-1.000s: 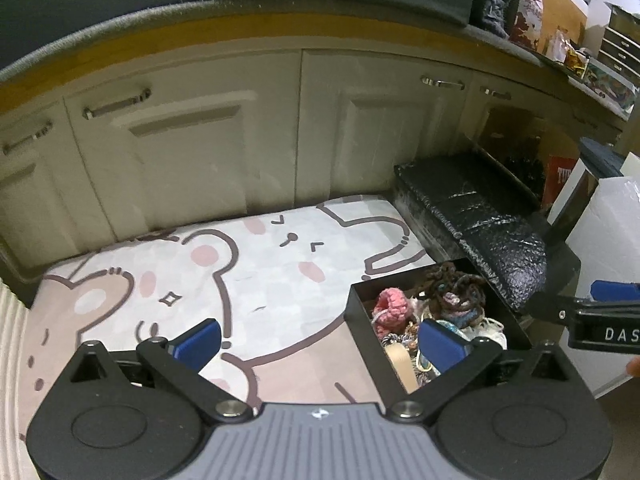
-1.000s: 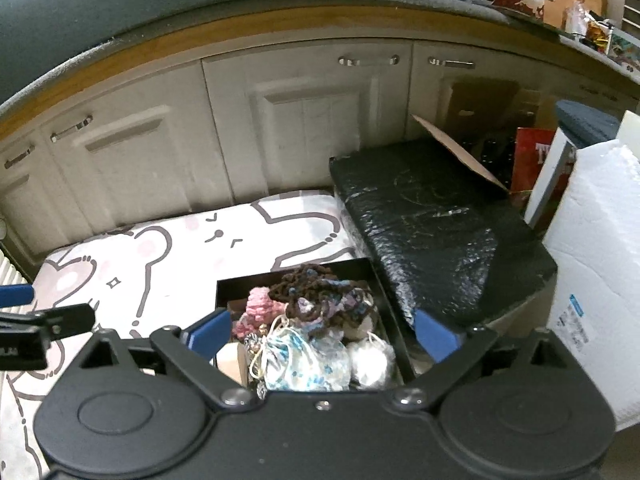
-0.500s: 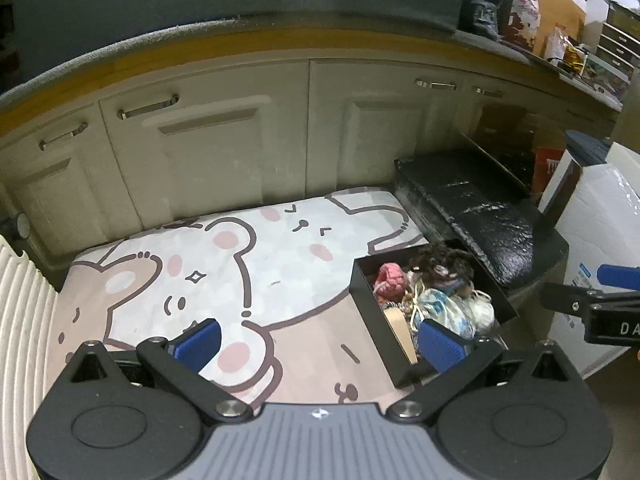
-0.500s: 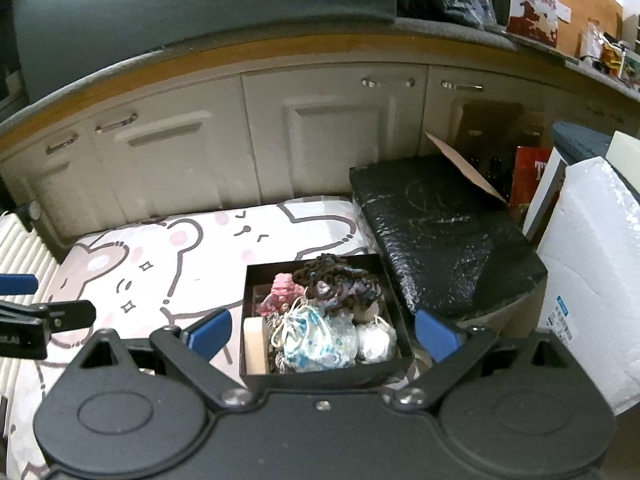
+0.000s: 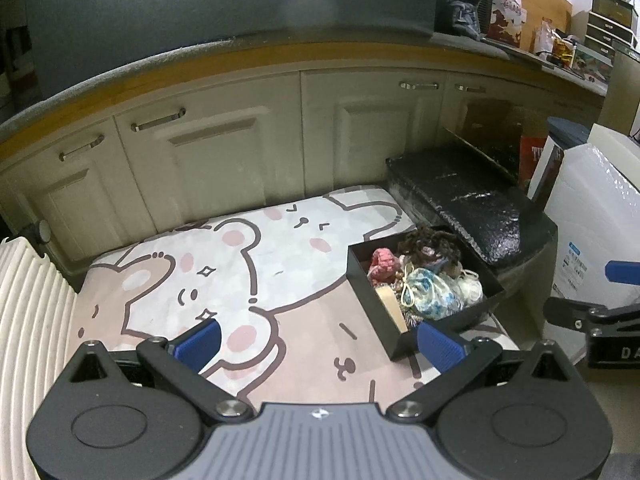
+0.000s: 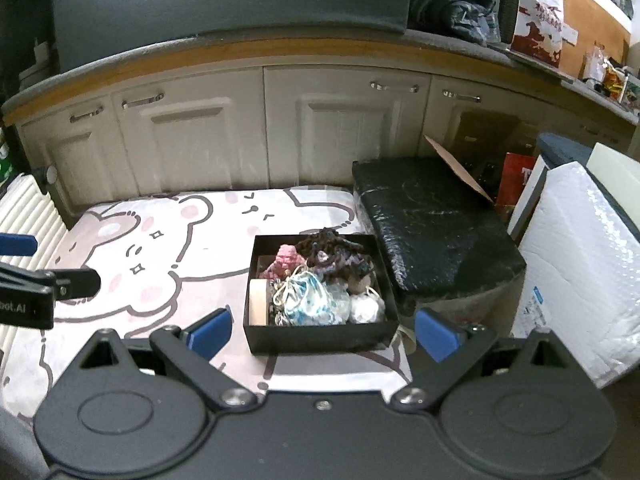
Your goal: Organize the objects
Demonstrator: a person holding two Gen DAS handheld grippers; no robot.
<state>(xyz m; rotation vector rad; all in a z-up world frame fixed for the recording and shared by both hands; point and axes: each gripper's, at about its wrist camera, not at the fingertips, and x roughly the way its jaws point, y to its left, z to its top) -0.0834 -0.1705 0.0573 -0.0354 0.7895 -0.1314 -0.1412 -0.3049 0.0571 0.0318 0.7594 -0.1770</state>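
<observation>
Left gripper (image 5: 318,344), right gripper (image 6: 323,332): black linkages, blue pads, silver screws.

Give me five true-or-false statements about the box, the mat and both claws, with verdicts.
1. The black box sits on the cartoon bear mat. True.
2. The box is empty. False: it holds a pink knitted item, a dark yarn bundle, a blue-patterned pouch and more.
3. The right claw is open. True.
4. The left claw grips the pouch. False: it is open and holds nothing.
5. The box lies at the mat's left end. False: it is at the right end, beside the black wrapped block.
</observation>
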